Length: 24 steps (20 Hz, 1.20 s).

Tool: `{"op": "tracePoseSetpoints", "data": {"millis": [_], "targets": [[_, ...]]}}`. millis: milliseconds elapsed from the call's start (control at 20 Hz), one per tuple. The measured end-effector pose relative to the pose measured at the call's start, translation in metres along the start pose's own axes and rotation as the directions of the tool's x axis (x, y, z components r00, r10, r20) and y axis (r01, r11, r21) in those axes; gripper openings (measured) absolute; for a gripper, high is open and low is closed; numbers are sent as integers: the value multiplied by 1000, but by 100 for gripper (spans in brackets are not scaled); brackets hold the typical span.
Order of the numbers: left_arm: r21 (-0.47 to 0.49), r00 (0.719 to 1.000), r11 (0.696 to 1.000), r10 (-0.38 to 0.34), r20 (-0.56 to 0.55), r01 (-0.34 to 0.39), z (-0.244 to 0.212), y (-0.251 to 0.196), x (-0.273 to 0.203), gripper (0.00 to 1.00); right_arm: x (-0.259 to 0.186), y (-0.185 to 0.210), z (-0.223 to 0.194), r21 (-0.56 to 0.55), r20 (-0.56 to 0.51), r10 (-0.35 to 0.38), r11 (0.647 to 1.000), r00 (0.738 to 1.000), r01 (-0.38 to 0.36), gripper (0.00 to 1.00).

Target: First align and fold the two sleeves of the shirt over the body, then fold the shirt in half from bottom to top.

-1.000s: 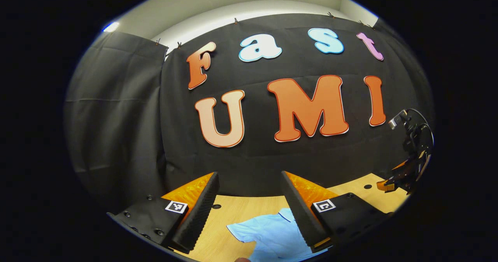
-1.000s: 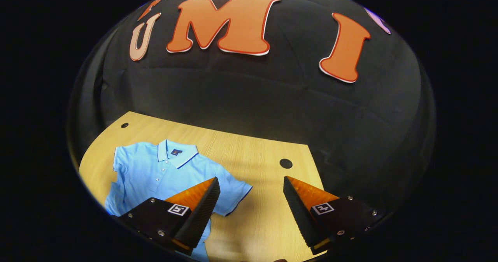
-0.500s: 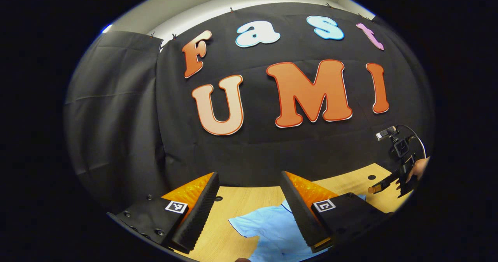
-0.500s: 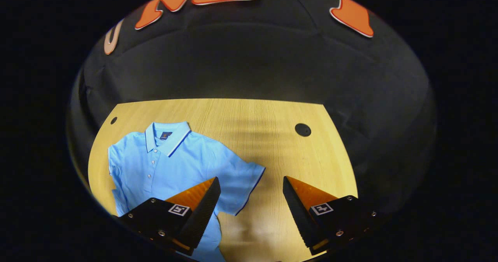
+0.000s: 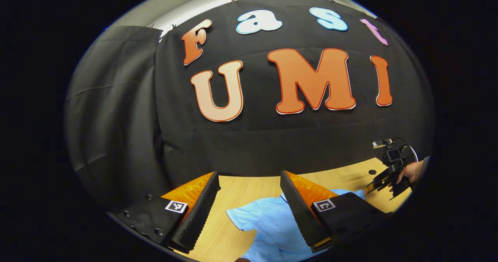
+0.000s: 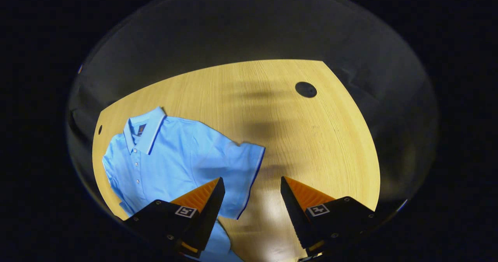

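1. Two grippers are hovering above a light-blue polo shirt (image 6: 175,157), which is lying face up and unfolded on the wooden table (image 6: 311,137), collar (image 6: 146,128) toward the booth's dark cloth wall (image 5: 116,98).
2. The right gripper (image 6: 252,194) is pointing steeply down at the table with its jaws spread wide and nothing between them; the blue-trimmed cuff of one short sleeve (image 6: 243,168) is lying in the gap ahead, which suggests it is being lined up to pinch that sleeve.
3. The left gripper (image 5: 249,194) is being held more level, its jaws likewise wide apart and empty, with the opposite sleeve (image 5: 243,219) showing between its fingers.
4. In the left gripper view, the right gripper is appearing at far right, with a hand (image 5: 410,172) holding it.
5. Neither sleeve is folded yet, so the task appears to be at its start.
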<state>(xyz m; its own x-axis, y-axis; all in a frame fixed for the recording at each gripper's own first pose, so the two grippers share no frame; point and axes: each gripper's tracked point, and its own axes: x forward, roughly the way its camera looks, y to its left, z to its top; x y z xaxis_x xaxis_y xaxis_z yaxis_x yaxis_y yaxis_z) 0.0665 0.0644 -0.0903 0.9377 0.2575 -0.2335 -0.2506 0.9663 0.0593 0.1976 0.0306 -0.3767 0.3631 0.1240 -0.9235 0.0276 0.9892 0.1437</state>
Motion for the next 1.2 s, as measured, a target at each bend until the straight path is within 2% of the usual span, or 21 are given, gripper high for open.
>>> {"op": "tracePoseSetpoints", "data": {"millis": [250,300,350,550,650,700,750,850,900,950,1000,1100,1200], "targets": [[-4,999,1000,28,-18,-28,-6,6,-7,100,21,6,-15,39,-95,1,999,996,3,81],[-5,999,999,35,-23,-35,-7,7,-8,100,25,9,-17,43,-109,0,999,994,4,74],[-6,999,999,39,-26,-39,-9,8,-10,100,27,10,-20,52,-121,1,999,993,5,77],[9,999,999,39,-23,-38,-6,7,-13,99,30,11,-18,90,-138,-11,996,990,24,68],[9,999,999,39,-19,-39,-4,7,-18,100,34,11,-22,104,-158,-22,994,987,38,63],[9,999,999,40,-19,-40,-5,7,-19,100,35,9,-23,103,-164,-31,994,986,48,55],[8,999,999,41,-18,-41,-6,9,-21,100,35,7,-26,100,-175,-47,993,983,65,58],[14,998,999,51,-25,-51,-10,12,-23,100,34,7,-24,103,-171,-49,992,984,68,48],[18,998,998,56,-29,-55,-12,15,-25,100,33,8,-23,105,-163,-51,992,985,69,35],[20,998,998,56,-30,-56,-12,15,-26,100,36,15,-24,104,-159,-52,992,986,69,36],[22,998,998,59,-28,-58,-12,16,-28,100,38,19,-25,105,-157,-55,992,986,72,25],[17,998,998,60,-21,-59,-14,19,-31,100,37,23,-24,108,-147,-59,991,987,75,13],[9,998,998,57,-26,-57,-17,21,-33,100,35,32,-21,131,-137,-25,990,990,44,5]]}}
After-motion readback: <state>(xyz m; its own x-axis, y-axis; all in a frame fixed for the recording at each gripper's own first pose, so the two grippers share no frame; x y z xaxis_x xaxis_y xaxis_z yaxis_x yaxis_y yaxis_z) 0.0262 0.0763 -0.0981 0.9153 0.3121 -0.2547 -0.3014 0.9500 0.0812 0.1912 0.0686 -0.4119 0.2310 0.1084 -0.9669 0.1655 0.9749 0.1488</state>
